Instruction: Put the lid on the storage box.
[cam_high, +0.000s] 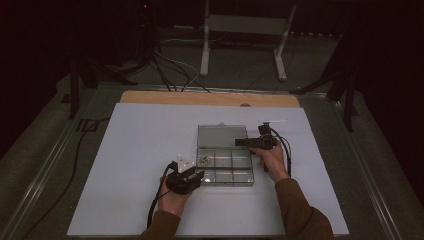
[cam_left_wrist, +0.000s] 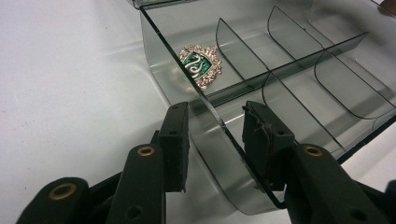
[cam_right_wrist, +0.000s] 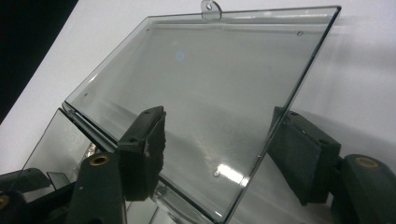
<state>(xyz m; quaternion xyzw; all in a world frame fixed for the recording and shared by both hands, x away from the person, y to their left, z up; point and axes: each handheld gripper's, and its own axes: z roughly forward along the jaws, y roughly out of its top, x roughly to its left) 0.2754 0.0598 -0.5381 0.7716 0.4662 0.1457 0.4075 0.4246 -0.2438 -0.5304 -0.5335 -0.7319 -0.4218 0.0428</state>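
Clear divided box (cam_high: 225, 169) sits a little right of the bench (cam_high: 135, 150) centre, long axis running left to right, lid (cam_high: 216, 135) swung open and lying back toward the far edge. A green-and-silver badge (cam_high: 204, 160) rests in the far-left compartment; the other compartments look empty.

Left tool (cam_high: 192, 176) is at the box's near-left corner. In the left gripper view the jaws are spread and straddle the box's left end wall (cam_left_wrist: 205, 100), one jaw outside, one over the near-left compartment; whether the pads touch the wall cannot be told. The badge (cam_left_wrist: 201, 64) lies just beyond the tool (cam_left_wrist: 215, 135), one compartment farther along.

Right tool (cam_high: 243, 142) is at the lid's right edge, pointing left across it. In the right gripper view the jaws are spread wide, one in front of the lid panel (cam_right_wrist: 205, 93) and one past its free edge, not pinching it. Hanging tab (cam_right_wrist: 210, 9) marks the lid's far edge.

Key relation: lid lies directly ahead of the right tool (cam_right_wrist: 219, 154), hinge line parallel to the box's long axis, so closing would likely mean swinging the lid toward the near edge. Right hand (cam_high: 272, 159) is nearer the lid; left hand (cam_high: 172, 200) is placed to steady the base.

Both forearms enter from the near edge, wrists roughly level.
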